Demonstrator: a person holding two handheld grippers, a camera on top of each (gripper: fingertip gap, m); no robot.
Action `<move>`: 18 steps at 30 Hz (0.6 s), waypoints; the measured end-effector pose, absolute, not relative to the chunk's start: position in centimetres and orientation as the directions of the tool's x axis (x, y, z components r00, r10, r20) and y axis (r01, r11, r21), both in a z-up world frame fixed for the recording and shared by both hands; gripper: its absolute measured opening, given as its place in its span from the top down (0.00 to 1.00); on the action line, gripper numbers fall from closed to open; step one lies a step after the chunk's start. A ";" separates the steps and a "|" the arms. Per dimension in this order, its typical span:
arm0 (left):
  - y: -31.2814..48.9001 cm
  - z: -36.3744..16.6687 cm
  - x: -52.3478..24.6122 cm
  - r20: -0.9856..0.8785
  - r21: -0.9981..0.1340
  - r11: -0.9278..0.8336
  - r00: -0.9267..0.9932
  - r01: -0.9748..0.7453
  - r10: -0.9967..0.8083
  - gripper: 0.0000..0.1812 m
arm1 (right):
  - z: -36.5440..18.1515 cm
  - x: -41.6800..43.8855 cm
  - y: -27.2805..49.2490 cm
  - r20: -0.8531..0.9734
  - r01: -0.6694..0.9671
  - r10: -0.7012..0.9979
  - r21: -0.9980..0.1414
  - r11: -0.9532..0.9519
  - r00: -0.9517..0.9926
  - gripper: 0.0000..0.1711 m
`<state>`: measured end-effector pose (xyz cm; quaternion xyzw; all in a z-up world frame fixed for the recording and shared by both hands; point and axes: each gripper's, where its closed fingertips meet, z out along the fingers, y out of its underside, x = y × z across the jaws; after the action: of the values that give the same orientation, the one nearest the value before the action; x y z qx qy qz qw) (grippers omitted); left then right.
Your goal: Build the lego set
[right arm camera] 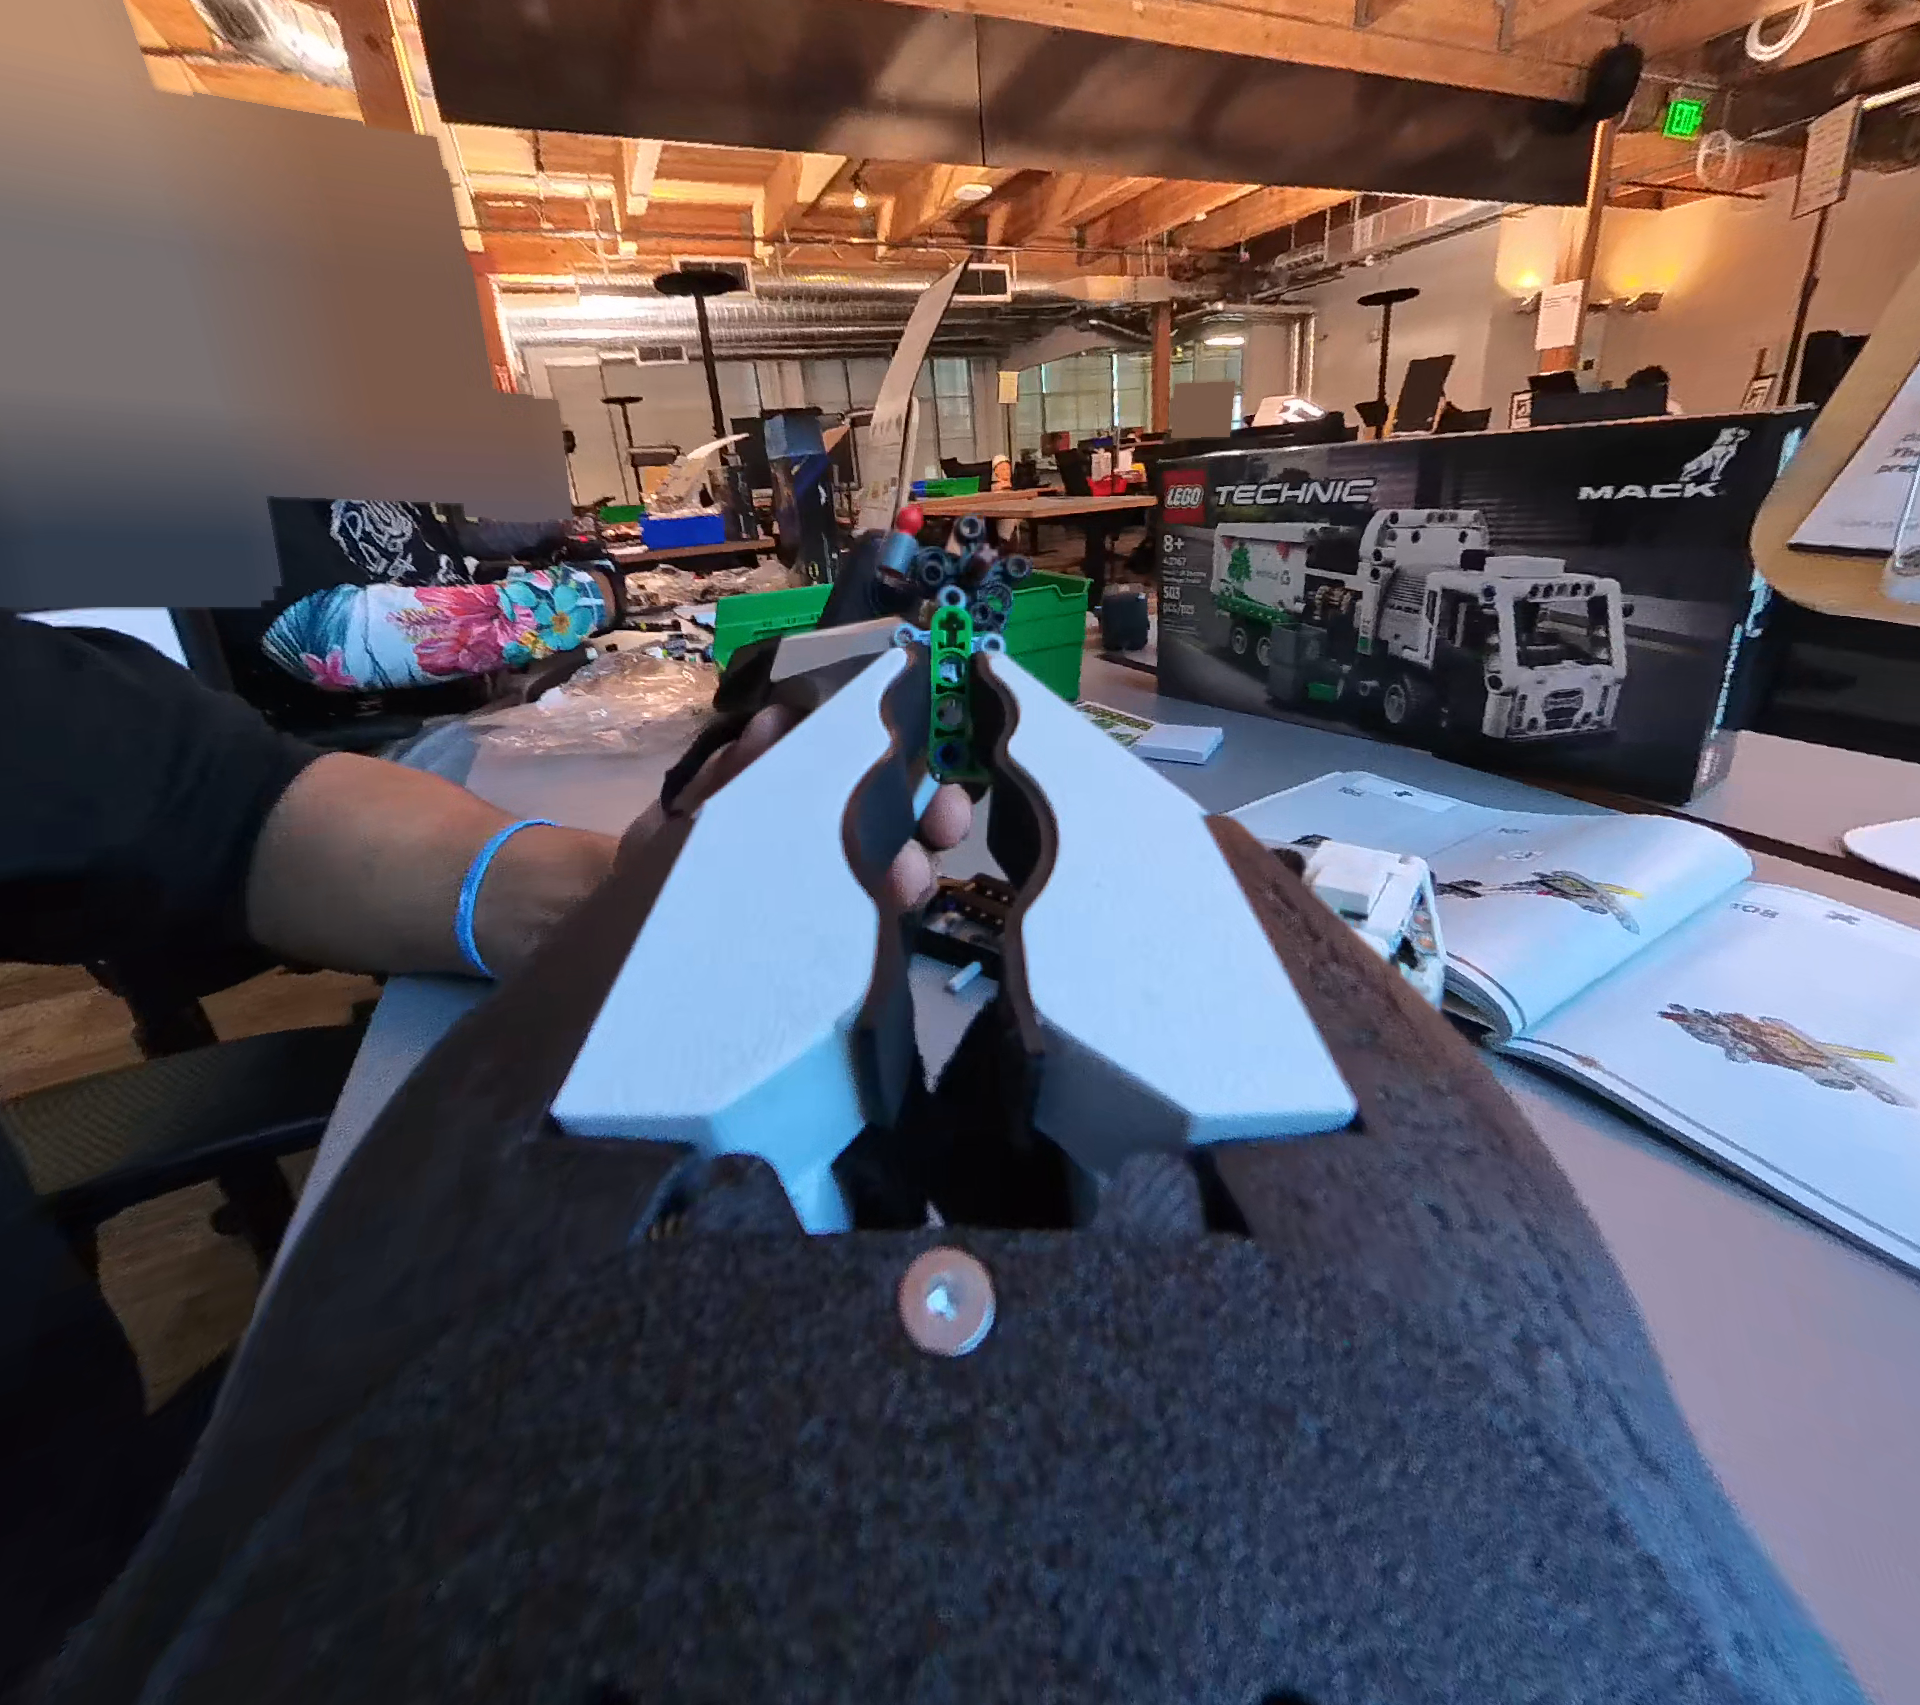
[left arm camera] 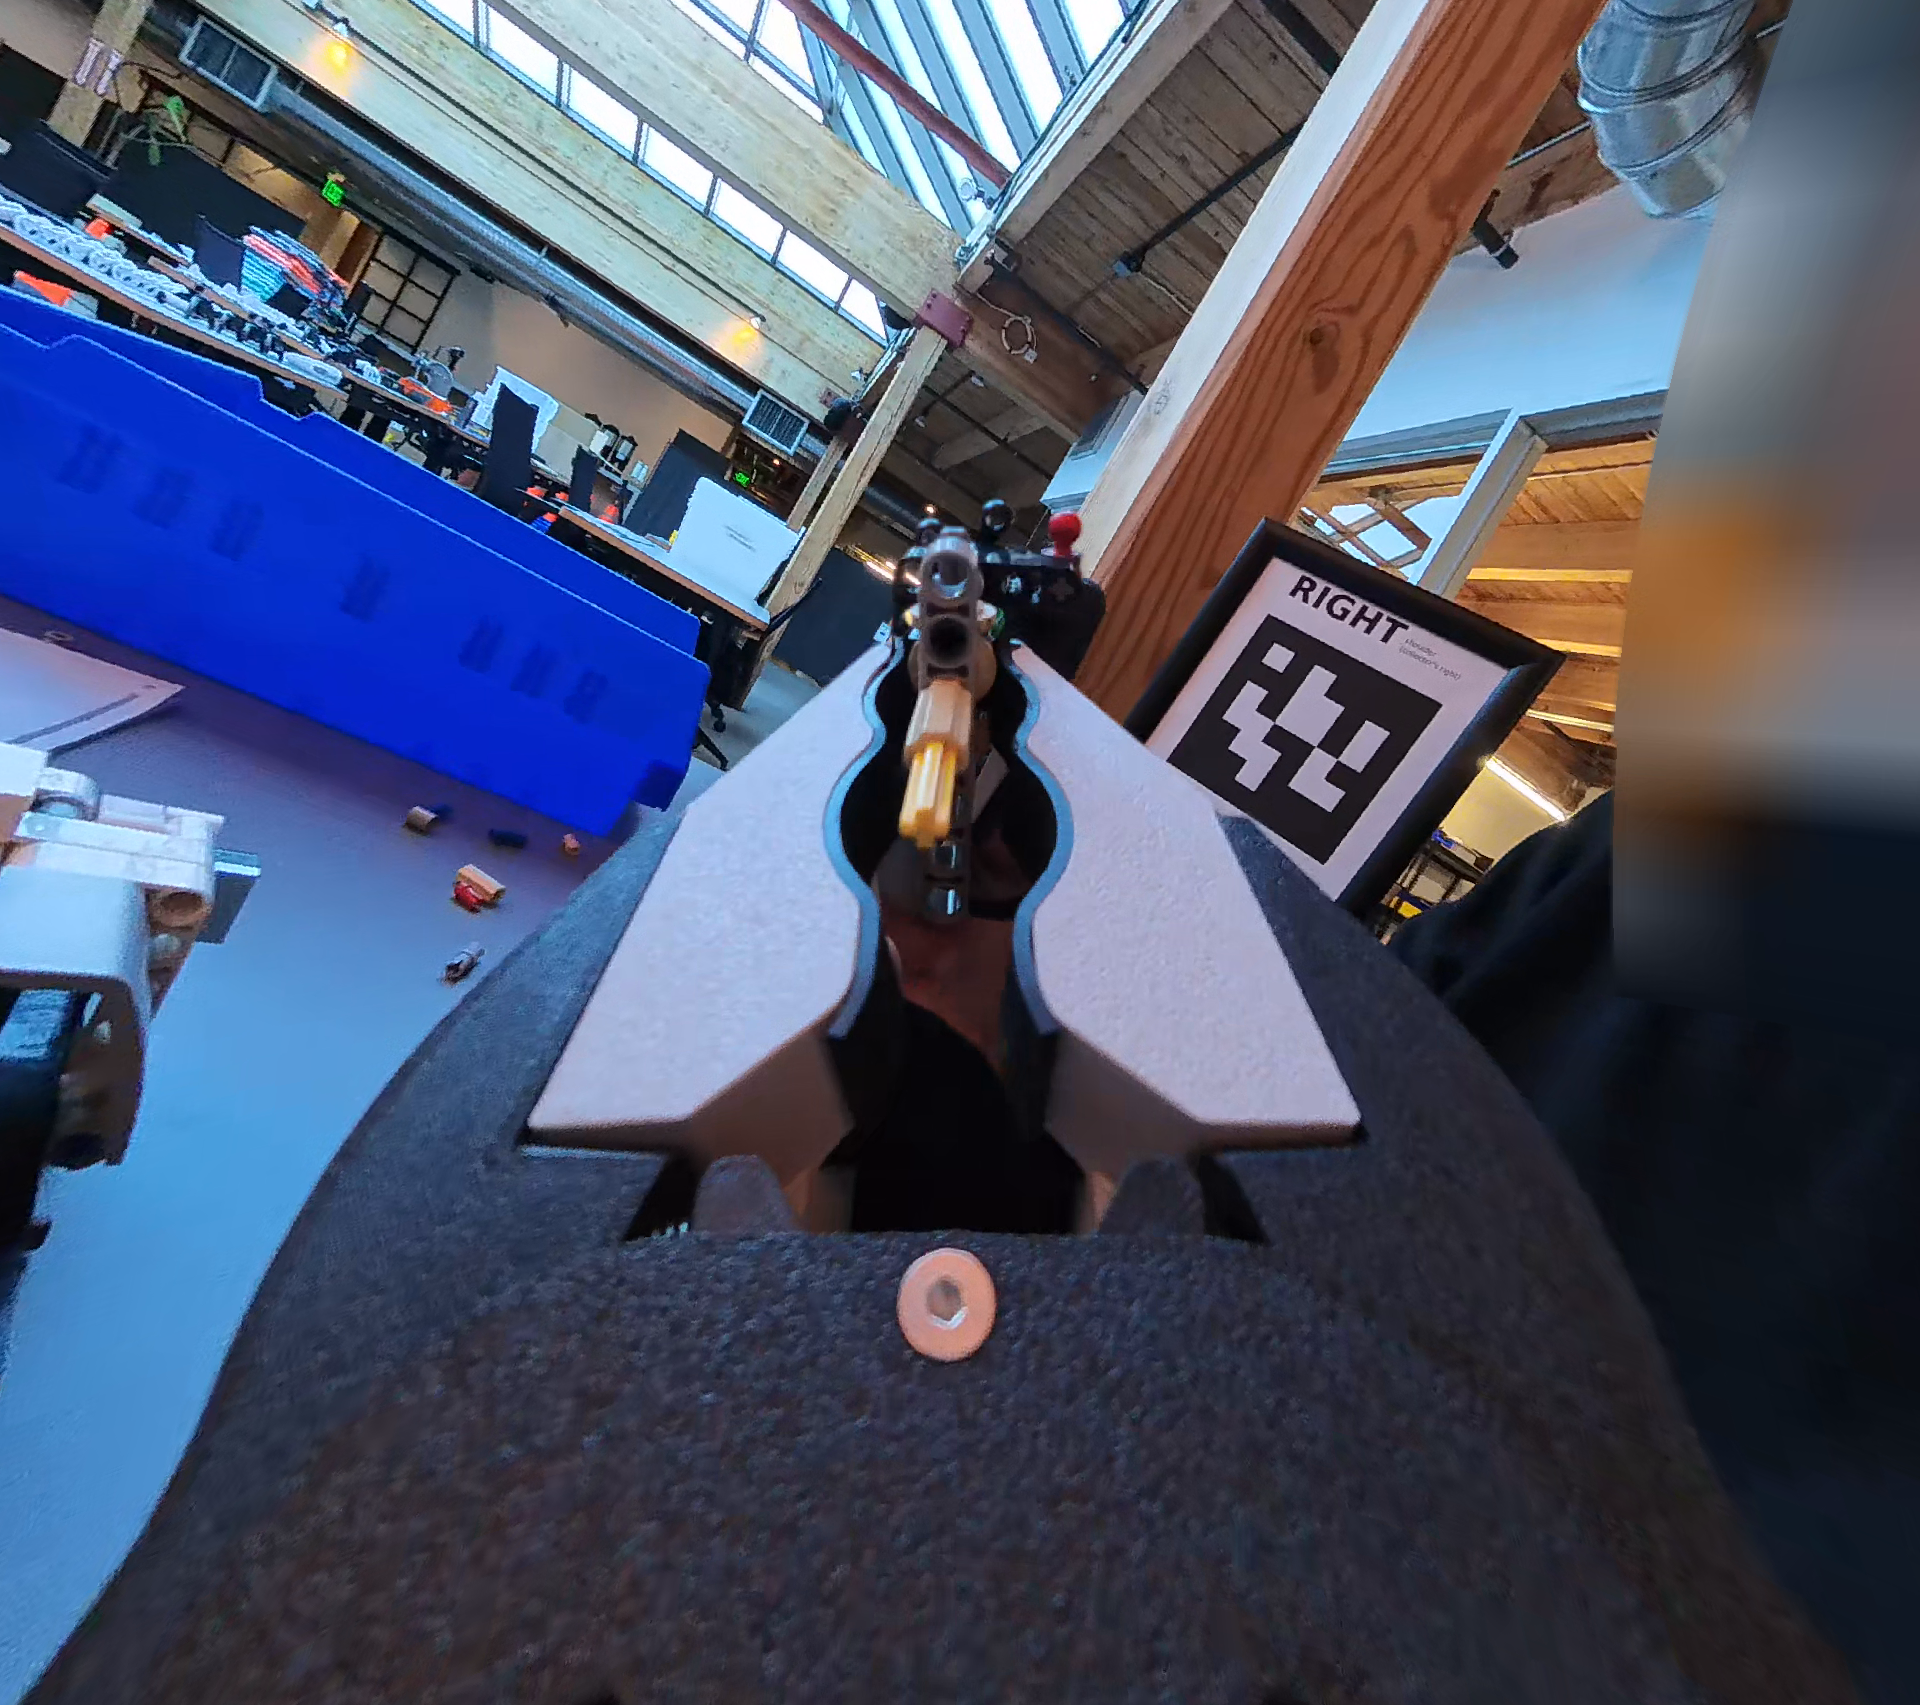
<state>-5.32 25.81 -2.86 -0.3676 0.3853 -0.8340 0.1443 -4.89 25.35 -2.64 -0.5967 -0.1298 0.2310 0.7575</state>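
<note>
While the left gripper (left arm camera: pixel 948 668) pinches a small lego assembly (left arm camera: pixel 940 720) raised above the counter (left arm camera: pixel 343 980), the right gripper (right arm camera: pixel 951 668) clamps its green beam (right arm camera: pixel 951 699); beyond stands the set's box (right arm camera: pixel 1455 595)

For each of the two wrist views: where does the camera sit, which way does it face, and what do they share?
Left wrist view: behind the left gripper, tilted up toward skylights; it clamps a lego assembly; blue bin at left.
Right wrist view: behind the right gripper, facing across the table; a forearm shows at left.
Shared: the same lego assembly, held by both.
</note>
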 end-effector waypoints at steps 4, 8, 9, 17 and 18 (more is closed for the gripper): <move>25.5 -2.9 -5.3 0.476 -0.772 -0.635 -0.684 -0.025 -0.553 0.94 | -2.5 -4.9 25.2 -0.128 -0.253 0.536 -0.953 0.165 0.834 0.97; 24.4 -1.8 -6.1 0.338 -0.837 -0.539 -0.684 0.096 -0.646 0.94 | -1.4 -5.8 23.9 -0.058 -0.235 0.568 -0.941 0.244 0.821 0.96; 23.8 -1.2 -6.6 0.276 -0.851 -0.504 -0.688 0.149 -0.671 0.94 | -0.8 -6.3 23.3 -0.039 -0.239 0.586 -0.933 0.268 0.809 0.97; 20.2 2.6 -10.8 -0.092 -0.829 -0.317 -0.671 0.461 -0.736 0.94 | 3.6 -11.1 19.6 0.256 0.014 0.612 -0.928 0.371 0.748 0.96; 20.0 2.7 -10.9 -0.117 -0.831 -0.289 -0.657 0.475 -0.745 0.94 | 3.7 -11.3 19.5 0.268 0.031 0.603 -0.927 0.374 0.752 0.96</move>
<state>-10.93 20.01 2.75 -0.1484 0.4538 -0.7891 0.3865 -11.26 19.46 3.72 -0.5278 -0.2999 0.1851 0.7728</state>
